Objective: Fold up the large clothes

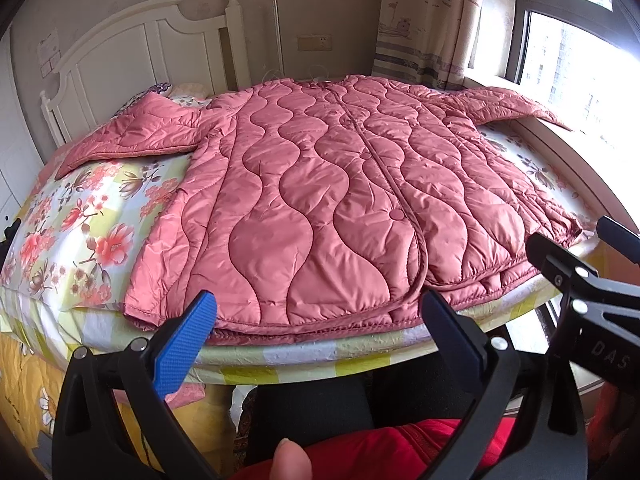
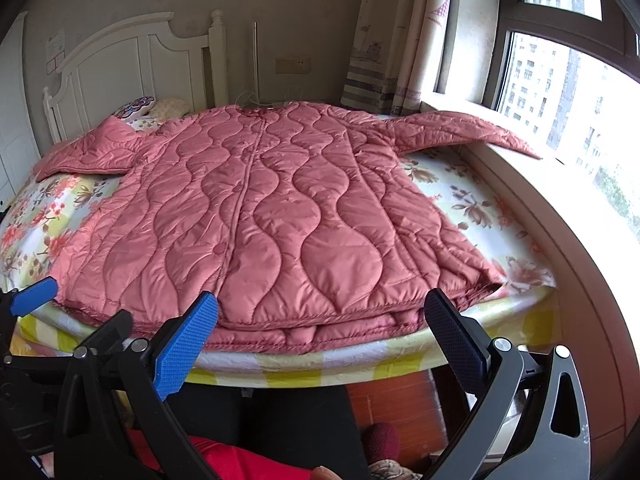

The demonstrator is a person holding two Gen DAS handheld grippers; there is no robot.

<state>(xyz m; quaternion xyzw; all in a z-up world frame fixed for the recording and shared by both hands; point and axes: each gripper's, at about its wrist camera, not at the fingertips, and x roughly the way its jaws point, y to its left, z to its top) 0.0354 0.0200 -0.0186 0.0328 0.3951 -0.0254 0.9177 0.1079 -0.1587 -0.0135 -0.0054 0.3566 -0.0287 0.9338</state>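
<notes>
A large pink quilted coat (image 1: pixel 340 196) lies flat and face up on the bed, hem toward me, collar at the far side. Its sleeves spread out: one to the left (image 1: pixel 132 136), one to the right (image 2: pixel 464 132) over the window sill. The coat also fills the right wrist view (image 2: pixel 264 216). My left gripper (image 1: pixel 320 320) is open and empty, held just before the hem near the bed's front edge. My right gripper (image 2: pixel 324 320) is open and empty, also just before the hem. The right gripper shows in the left wrist view (image 1: pixel 576 256) at the right.
The bed has a floral sheet (image 1: pixel 80 232) and a white headboard (image 1: pixel 132 52) at the far left. A window sill (image 2: pixel 560 216) and window run along the right. A curtain (image 2: pixel 392 40) hangs at the back. Pillows (image 2: pixel 152 110) lie near the headboard.
</notes>
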